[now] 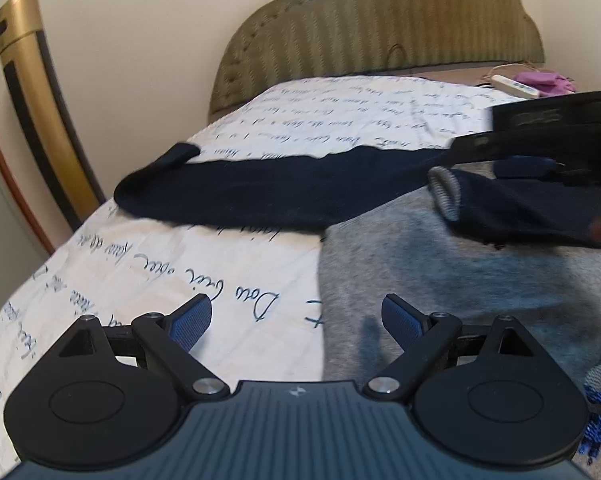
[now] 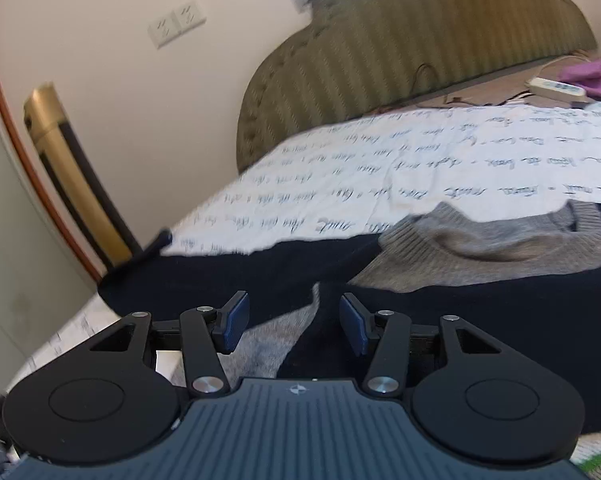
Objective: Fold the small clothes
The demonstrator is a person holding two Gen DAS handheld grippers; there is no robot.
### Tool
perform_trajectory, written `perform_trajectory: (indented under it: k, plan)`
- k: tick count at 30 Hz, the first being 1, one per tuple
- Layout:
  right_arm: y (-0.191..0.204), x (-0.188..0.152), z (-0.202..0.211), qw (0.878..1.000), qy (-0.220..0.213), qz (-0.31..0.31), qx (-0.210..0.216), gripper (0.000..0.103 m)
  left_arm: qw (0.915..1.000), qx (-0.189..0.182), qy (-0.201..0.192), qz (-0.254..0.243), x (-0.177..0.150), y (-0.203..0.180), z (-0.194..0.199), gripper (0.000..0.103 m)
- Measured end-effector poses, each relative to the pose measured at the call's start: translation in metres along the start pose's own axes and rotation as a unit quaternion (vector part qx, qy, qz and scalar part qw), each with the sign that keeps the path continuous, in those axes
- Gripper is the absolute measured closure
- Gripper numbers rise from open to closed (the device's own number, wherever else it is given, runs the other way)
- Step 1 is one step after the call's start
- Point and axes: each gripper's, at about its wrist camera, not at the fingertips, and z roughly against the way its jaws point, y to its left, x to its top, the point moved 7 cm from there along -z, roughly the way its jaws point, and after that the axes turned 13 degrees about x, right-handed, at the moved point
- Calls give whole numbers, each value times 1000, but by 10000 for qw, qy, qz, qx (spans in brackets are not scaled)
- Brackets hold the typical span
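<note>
The left claw (image 1: 296,322) is spread wide with nothing between its blue pads (image 1: 192,320). It hangs over the edge of the gray sweater (image 1: 440,280), where the gray knit meets the white bed sheet (image 1: 160,272) with dark writing on it. The right claw (image 2: 294,322) is spread too, and it pinches nothing. Just under it lies a dark blue sleeve (image 2: 480,320) folded over the gray body. The sweater lies flat on the bed. Its other dark blue sleeve (image 1: 260,196) stretches out to the left across the sheet, and its gray collar (image 2: 480,240) is a bit farther back. Past the clothes, at the head of the bed, stands a green striped headboard (image 2: 380,60). Near it lie a white power strip (image 2: 556,90) and a purple cloth (image 2: 592,76).
</note>
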Motion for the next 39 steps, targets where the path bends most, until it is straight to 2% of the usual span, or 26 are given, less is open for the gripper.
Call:
perform_trajectory:
  k: [2, 5, 7, 9, 11, 14, 17, 20, 22, 25, 27, 29, 32, 34, 35, 36, 37, 39]
  plan:
    - [-6, -5, 0, 9995, 197, -262, 34, 46, 9999, -37, 118, 107, 0, 2, -5, 10]
    - [-12, -24, -15, 9965, 789, -290, -20, 48, 9993, -211, 204, 230, 2, 3, -8, 10]
    - [-9, -26, -12, 9973, 715, -119, -144, 47, 9990, -313, 156, 268, 7, 7, -10, 10]
    - [0, -21, -4, 9986, 522, -111, 54, 46, 9991, -282, 90, 313, 14, 14, -14, 10]
    - [4, -19, 0, 9988, 464, 14, 144, 39, 9992, -143, 56, 360, 22, 23, -23, 10]
    - [1, -28, 0, 9975, 612, 217, -265, 38, 9992, 111, -243, 308, 42, 43, -43, 10]
    - [4, -42, 4, 9978, 480, 367, -260, 36, 9955, 704, -613, 142, 69, 69, -76, 10]
    - [3, -54, 7, 9986, 243, 420, -189, 34, 9873, 1303, -870, -249, 96, 94, -119, 10]
    - [2, -53, 8, 9992, 196, 344, -88, 28, 9784, 1629, -1005, -780, 110, 102, -148, 10]
    - [-4, -52, 6, 9997, 172, 137, 141, 23, 9503, 2203, -1193, -1847, 118, 101, -187, 10]
    - [-5, -52, 4, 9997, 135, 81, 187, 22, 9374, 2328, -1288, -2246, 118, 98, -204, 10]
    - [-5, -52, 3, 9996, 111, 26, 250, 20, 9330, 2316, -1248, -2457, 118, 96, -218, 10]
    - [-7, -51, 3, 9991, 71, -103, 405, 16, 9301, 2363, -1308, -2491, 125, 96, -232, 12]
    - [-9, -51, 3, 9985, 36, -195, 503, 14, 9330, 2382, -1214, -2408, 130, 98, -242, 44]
    - [-9, -51, 2, 9982, 17, -240, 545, 13, 9395, 2303, -1045, -2311, 131, 100, -247, 69]
    - [-10, -50, 2, 9979, 4, -272, 581, 12, 9490, 2165, -849, -2129, 133, 104, -252, 83]
    - [-10, -50, 2, 9977, -8, -295, 605, 12, 9589, 2020, -676, -1875, 135, 108, -257, 86]
    - [-11, -50, 2, 9975, -23, -320, 625, 12, 9721, 1809, -551, -1390, 137, 116, -258, 92]
